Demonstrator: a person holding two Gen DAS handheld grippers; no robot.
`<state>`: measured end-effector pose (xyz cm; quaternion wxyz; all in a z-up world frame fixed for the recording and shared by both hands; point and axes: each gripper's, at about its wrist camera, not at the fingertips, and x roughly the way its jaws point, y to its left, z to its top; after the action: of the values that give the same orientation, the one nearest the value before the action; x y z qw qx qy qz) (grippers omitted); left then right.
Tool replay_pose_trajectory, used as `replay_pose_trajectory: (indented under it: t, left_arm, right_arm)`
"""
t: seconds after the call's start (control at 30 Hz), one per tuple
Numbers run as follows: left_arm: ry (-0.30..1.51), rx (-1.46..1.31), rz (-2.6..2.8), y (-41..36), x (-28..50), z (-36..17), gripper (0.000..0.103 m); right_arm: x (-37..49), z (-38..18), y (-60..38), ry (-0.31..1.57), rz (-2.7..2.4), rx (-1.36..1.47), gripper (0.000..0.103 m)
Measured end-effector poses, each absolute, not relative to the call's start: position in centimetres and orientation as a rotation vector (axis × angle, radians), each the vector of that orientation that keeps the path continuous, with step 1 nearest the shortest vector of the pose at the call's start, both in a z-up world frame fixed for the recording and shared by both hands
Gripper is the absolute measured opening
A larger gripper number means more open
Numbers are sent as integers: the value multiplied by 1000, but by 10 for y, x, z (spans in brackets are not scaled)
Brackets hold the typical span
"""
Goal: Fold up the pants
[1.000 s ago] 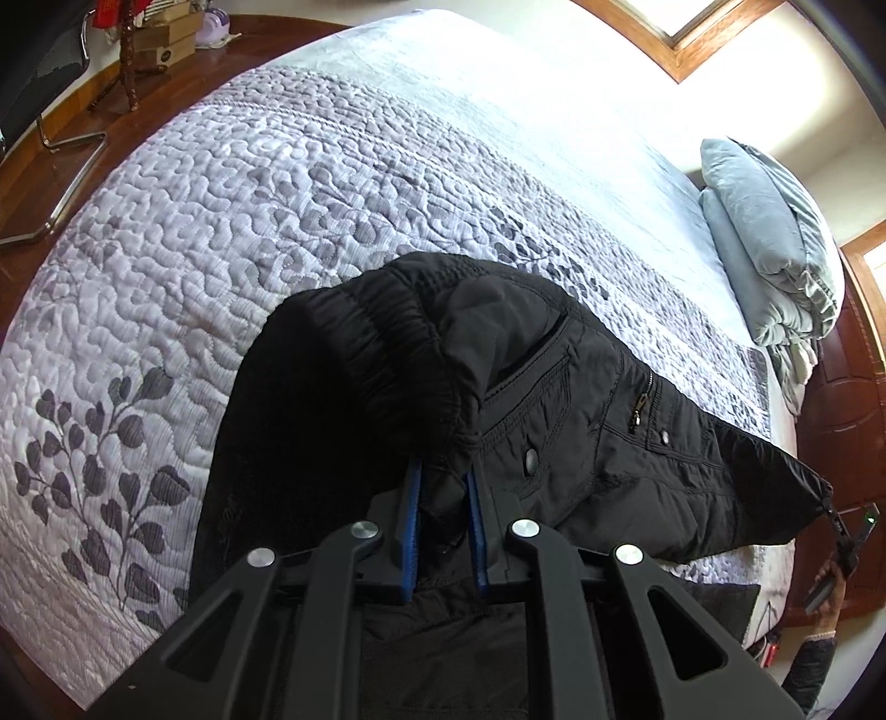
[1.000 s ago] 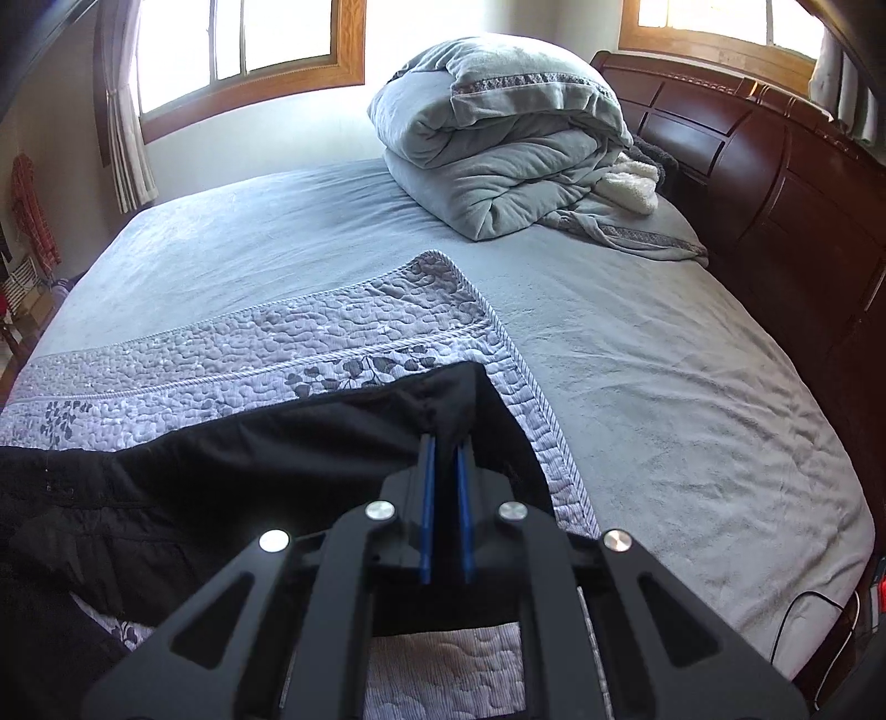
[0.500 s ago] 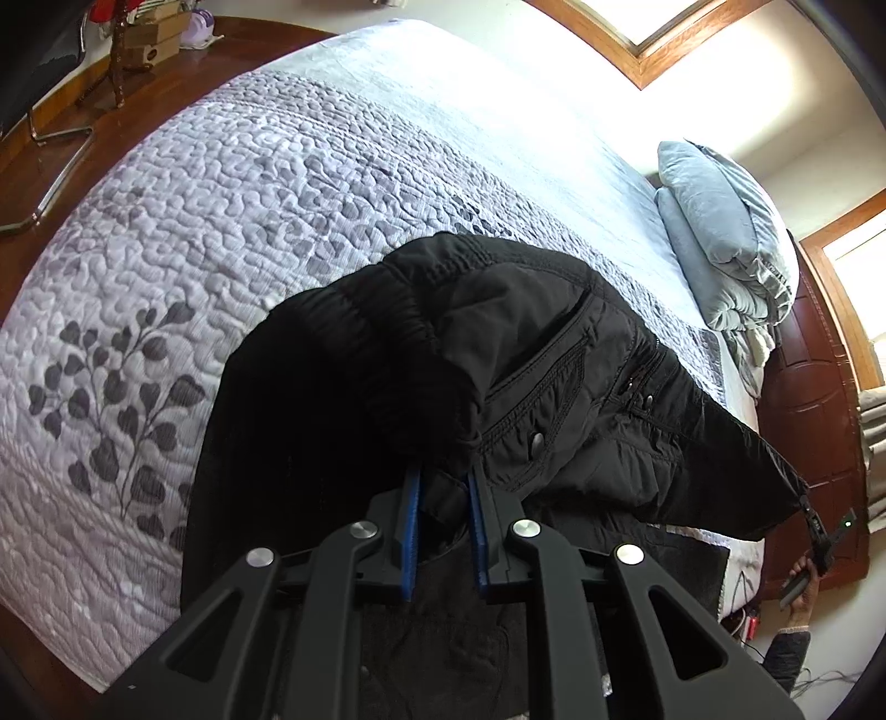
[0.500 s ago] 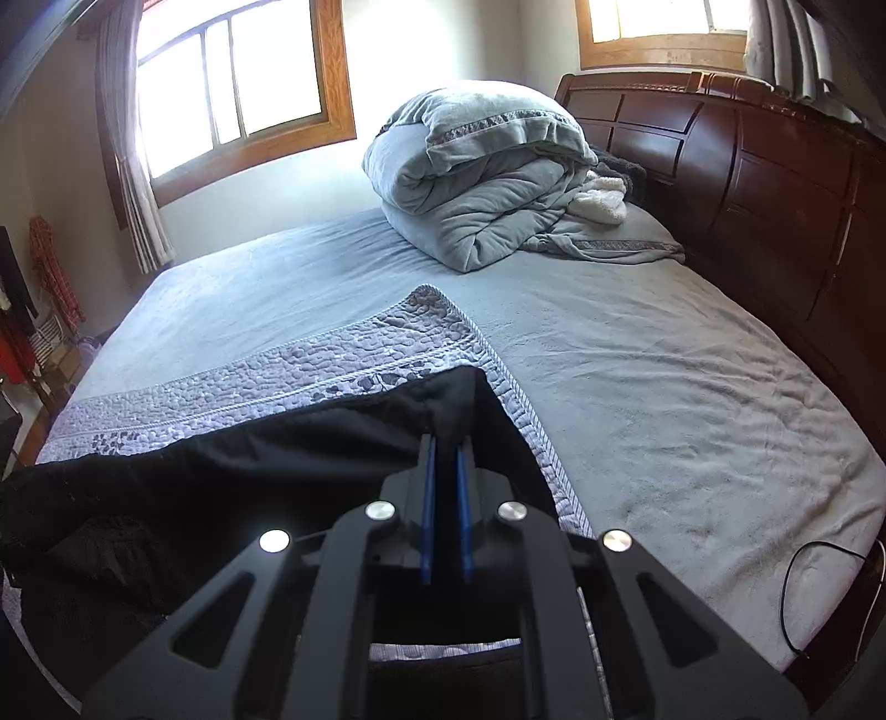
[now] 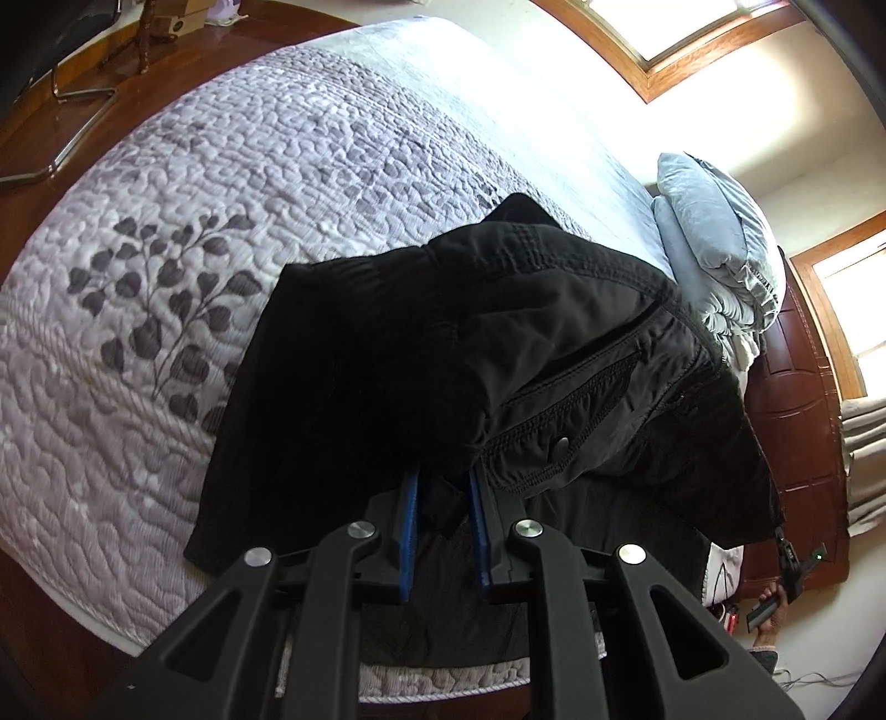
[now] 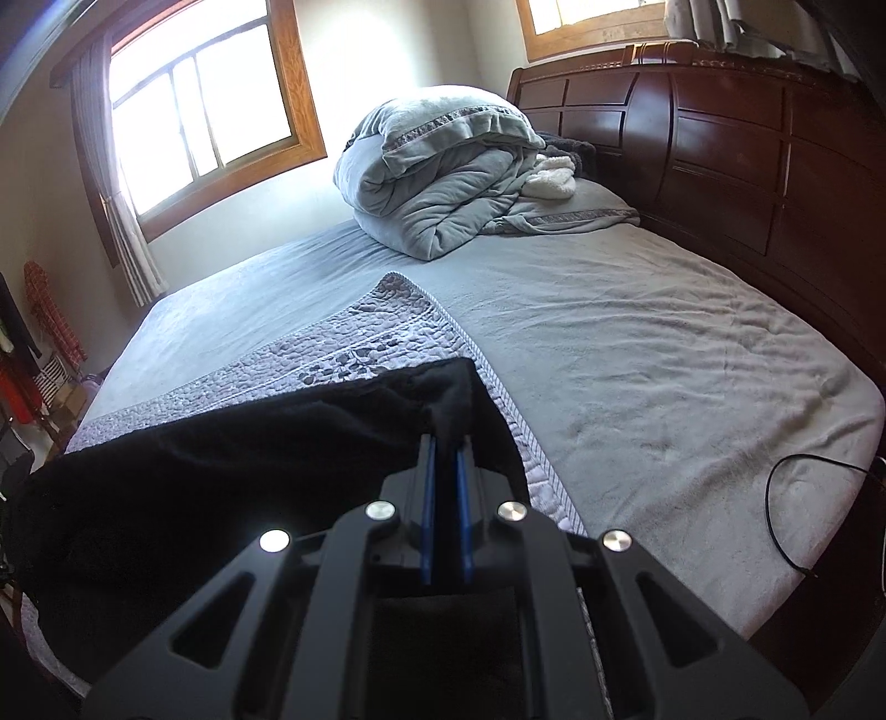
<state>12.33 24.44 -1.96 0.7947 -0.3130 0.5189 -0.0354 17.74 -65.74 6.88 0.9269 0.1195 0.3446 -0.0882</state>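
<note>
While each gripper, left (image 5: pixel 443 487) and right (image 6: pixel 446 443), pinches black pants (image 5: pixel 498 343), they hang over the quilt (image 5: pixel 221 183).

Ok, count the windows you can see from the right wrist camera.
2. A large wood-framed window sits on the wall beyond the bed's far side, left of the folded comforter. A smaller window is above the headboard, cut off by the frame's top edge.

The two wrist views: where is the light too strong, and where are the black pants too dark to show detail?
Left wrist view: the window is blown out; the pants go featureless black at their left side. Right wrist view: the window glares white; the pants show almost no folds.
</note>
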Motion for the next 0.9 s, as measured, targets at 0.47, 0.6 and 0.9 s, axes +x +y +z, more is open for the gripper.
replay_pose_trajectory:
  t: [0.47, 0.6, 0.9]
  left_arm:
    - [1113, -736, 29, 269, 70, -36, 11]
    - [1102, -736, 11, 262, 65, -30, 11]
    - [1110, -689, -81, 220, 60, -8, 15]
  right_arm:
    - [108, 34, -670, 717, -218, 341, 6]
    - [91, 19, -675, 731, -233, 376, 6]
    - [62, -17, -688, 767, -273, 453, 6]
